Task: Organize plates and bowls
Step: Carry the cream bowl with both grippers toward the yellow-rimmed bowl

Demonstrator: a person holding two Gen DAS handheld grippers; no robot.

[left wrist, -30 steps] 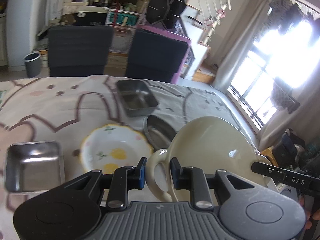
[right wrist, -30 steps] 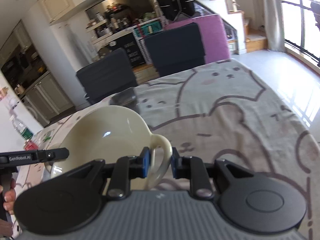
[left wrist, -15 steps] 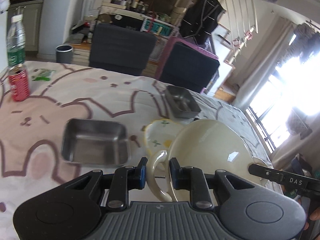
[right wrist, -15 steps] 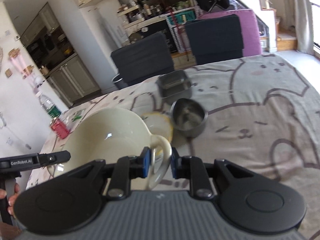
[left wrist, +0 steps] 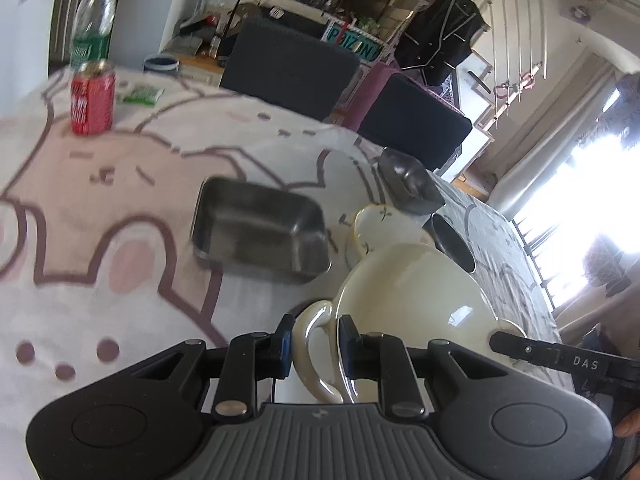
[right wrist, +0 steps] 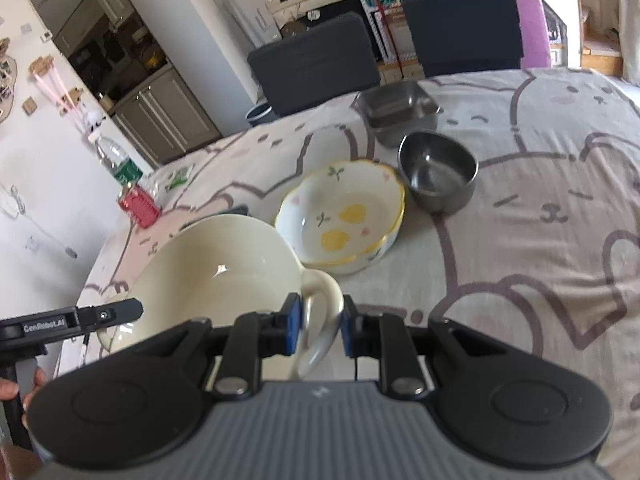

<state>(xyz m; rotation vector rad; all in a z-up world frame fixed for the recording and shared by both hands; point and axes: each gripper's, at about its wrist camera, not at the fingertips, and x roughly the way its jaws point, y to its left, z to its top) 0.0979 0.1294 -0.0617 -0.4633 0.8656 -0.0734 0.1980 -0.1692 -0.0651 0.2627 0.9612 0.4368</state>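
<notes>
Cream bowl (left wrist: 412, 292) with two loop handles hangs above the table (right wrist: 540, 208), carried between both tools: the left gripper (left wrist: 314, 346) has its blue pads pinching one handle (left wrist: 316, 344), and the right gripper (right wrist: 318, 330) has its jaws closed on the opposite handle (right wrist: 320, 304). The bowl looks tilted, its near rim lower in the left view, and touches nothing else on the cloth.

Judging from the task, the step in hand is moving this bowl toward the other dishes to stack or group it. To do it well, both grips should travel together at one height so neither handle twists in its pads; the bowl should be levelled before it comes down, and lowered straight, since the glazed handles are likely slippery. The flowered bowl (right wrist: 344, 216) sits closest and seems a plausible place to nest it, though the cream bowl looks wider, so it may be better set beside it.

The right view shows the flowered bowl's whole inside, the round steel bowl (right wrist: 438, 172) just beside it, and a steel tray (right wrist: 398, 108) behind; the second steel tray is almost wholly hidden there by the cream bowl. The left view shows that tray (left wrist: 260, 228) fully, with a red can (left wrist: 92, 98) and a bottle (left wrist: 92, 24) far off, but only an edge of the flowered bowl.
</notes>
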